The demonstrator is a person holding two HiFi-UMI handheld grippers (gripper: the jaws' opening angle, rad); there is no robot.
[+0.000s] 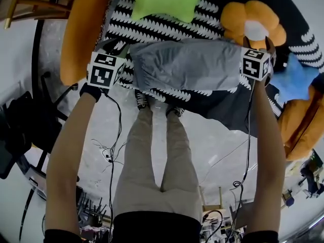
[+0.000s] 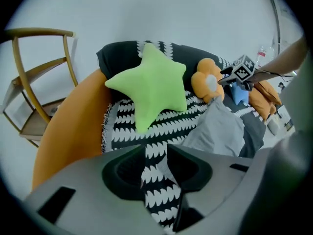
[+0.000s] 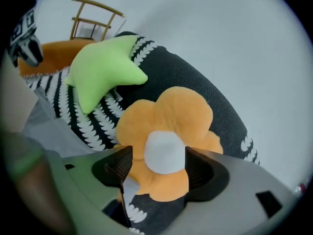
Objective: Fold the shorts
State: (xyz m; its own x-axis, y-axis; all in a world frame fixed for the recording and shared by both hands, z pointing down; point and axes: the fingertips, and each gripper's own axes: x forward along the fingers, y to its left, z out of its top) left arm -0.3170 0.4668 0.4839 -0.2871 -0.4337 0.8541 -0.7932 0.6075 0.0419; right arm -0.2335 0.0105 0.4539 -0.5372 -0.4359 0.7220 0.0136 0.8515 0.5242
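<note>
Shorts: grey shorts (image 1: pixel 185 65) lie spread flat on the black-and-white patterned cover (image 1: pixel 157 27), stretched between the two sets of jaws, with one short edge at each.
Left gripper: left gripper (image 2: pixel 155 168) points steeply down at the shorts' left edge. Its jaws stand a little apart, released. In the gap show the patterned cover and a sliver of grey cloth by the right-hand jaw. No pad presses on it.
Right gripper: right gripper (image 3: pixel 156 168) points down and forward at the shorts' right edge. Its jaws stand wide apart, released. A small grey corner of cloth lies loose beside the left-hand jaw.
Left arm: left forearm (image 1: pixel 68 156) is bare and reaches straight forward. A black band (image 1: pixel 90 91) sits at the wrist, and the marker cube faces up.
Right arm: right forearm (image 1: pixel 266 156) is bare and reaches forward level with the left one, the two well apart.
Ahead of left jaws: green star cushion (image 2: pixel 149 84) rests on the cover beyond the tips. An orange bolster (image 2: pixel 63 131) lies to their left.
Ahead of right jaws: orange flower cushion (image 3: pixel 164 136) with a white centre lies just beyond the tips, seen through the gap.
Right of right jaws: blue star cushion (image 1: pixel 293 80) lies near.
Stance: legs in beige trousers (image 1: pixel 157 156) stand at the near edge of the cover, behind both grippers.
</note>
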